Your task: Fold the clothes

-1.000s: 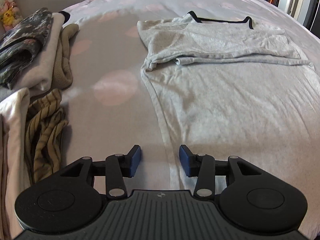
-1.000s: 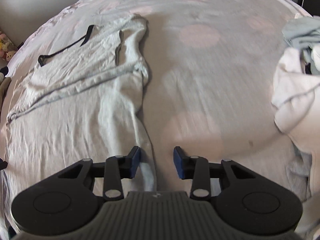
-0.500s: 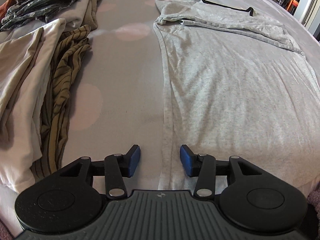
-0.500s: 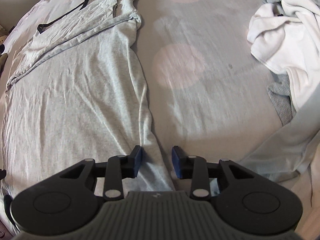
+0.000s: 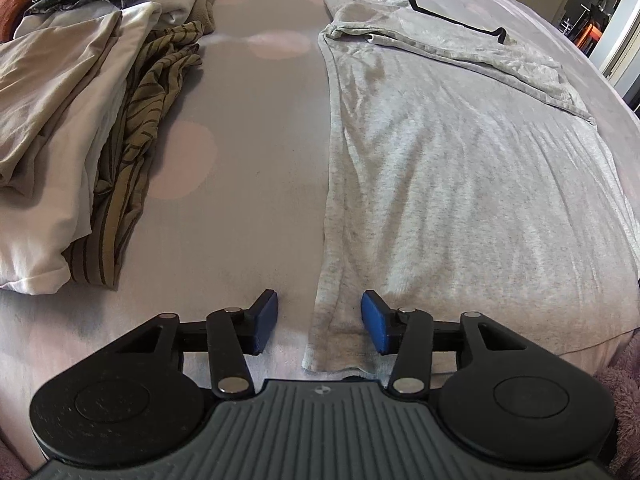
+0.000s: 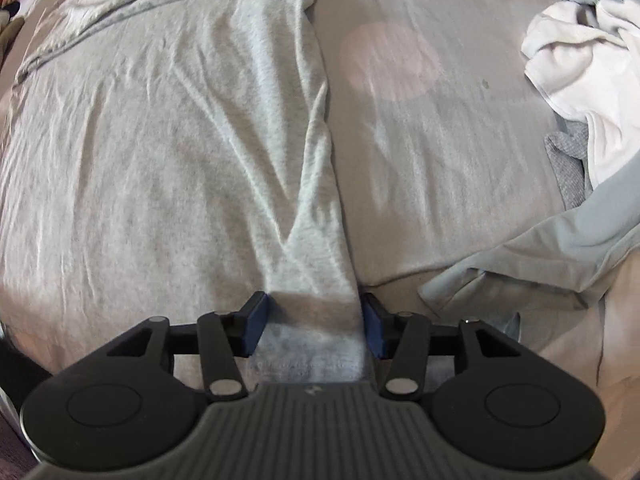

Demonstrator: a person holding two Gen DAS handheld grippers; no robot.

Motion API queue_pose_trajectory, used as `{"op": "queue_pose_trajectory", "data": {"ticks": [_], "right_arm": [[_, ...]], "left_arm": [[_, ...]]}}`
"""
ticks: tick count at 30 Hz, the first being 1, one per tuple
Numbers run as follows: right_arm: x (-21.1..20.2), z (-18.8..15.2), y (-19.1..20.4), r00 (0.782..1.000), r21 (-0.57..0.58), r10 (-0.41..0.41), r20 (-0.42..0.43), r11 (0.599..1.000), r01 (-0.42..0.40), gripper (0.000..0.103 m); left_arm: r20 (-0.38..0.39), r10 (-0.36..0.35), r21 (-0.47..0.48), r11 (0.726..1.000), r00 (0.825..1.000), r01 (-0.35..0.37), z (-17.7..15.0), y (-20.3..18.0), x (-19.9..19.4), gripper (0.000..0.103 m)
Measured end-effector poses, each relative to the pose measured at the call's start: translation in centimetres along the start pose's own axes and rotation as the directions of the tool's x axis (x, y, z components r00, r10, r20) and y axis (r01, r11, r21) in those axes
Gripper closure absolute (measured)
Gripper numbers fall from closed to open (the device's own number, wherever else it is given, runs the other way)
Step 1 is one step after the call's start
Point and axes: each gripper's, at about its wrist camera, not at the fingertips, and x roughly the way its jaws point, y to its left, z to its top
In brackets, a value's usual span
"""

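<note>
A grey shirt (image 5: 448, 168) lies spread flat on the bed (image 5: 248, 152), its black-trimmed neck at the far end and its sleeves folded across the upper part. The bedsheet is pale lilac with pink dots.

The left gripper (image 5: 319, 327) hangs over the near left corner of the shirt. Its jaws are partly apart and closing, with the shirt's side edge and hem lying between the blue pads (image 5: 265, 320); the pads do not press on the cloth.

The right gripper (image 6: 313, 323) hangs over the near right corner of the same shirt (image 6: 168, 168). Its jaws are opening, and the corner of the shirt lies between them. The right pad sits just beside the cloth edge; a grip cannot be made out.

No box or basket shows. To the left of the shirt, well apart from it, lies a stack of folded clothes (image 5: 60, 92) with a striped olive garment (image 5: 136, 132) at its edge. To the right lies a loose heap with a white garment (image 6: 580, 60) and a pale blue-grey one (image 6: 560, 248).
</note>
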Motion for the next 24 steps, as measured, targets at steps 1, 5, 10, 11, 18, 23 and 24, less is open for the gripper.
{"op": "queue_pose_trajectory", "data": {"ticks": [1,5,10,11,18,23,24], "right_arm": [[-0.1,-0.2,0.3,1.000,-0.020,-0.011,0.002,1.000,0.011,0.062],[-0.8,-0.9,0.1,0.998,-0.011,-0.008,0.055,1.000,0.009,0.094],[-2.6,-1.7,-1.0,0.980,0.038,0.049,0.194,0.998,-0.057,0.098],[-3.0,-1.9,-1.3,0.973,0.047,0.063,0.223,0.996,-0.075,0.098],[-4.4,-1.2,-2.7,0.922,0.137,0.084,0.378,0.980,-0.146,0.099],[-2.7,0.8,-2.8,0.932,0.175,0.072,0.356,0.974,-0.142,0.098],[-2.2,1.1,-2.7,0.938,0.181,0.063,0.340,0.975,-0.132,0.098]], "left_arm": [[0.010,-0.005,0.000,1.000,1.000,0.005,-0.1,0.1,-0.1,0.072],[0.048,-0.037,-0.009,0.999,0.998,0.037,-0.6,0.4,-0.5,0.097],[0.120,-0.049,-0.048,0.997,0.992,0.055,-0.7,1.2,-1.5,0.100],[0.138,-0.050,-0.054,0.997,0.989,0.058,-0.6,1.3,-1.8,0.101],[0.209,0.017,-0.024,1.000,0.978,-0.013,1.0,0.6,-2.5,0.101],[0.205,0.065,-0.002,0.998,0.977,-0.066,2.6,0.4,-0.8,0.101],[0.190,0.074,-0.003,0.997,0.979,-0.075,2.6,0.4,-0.1,0.101]]}}
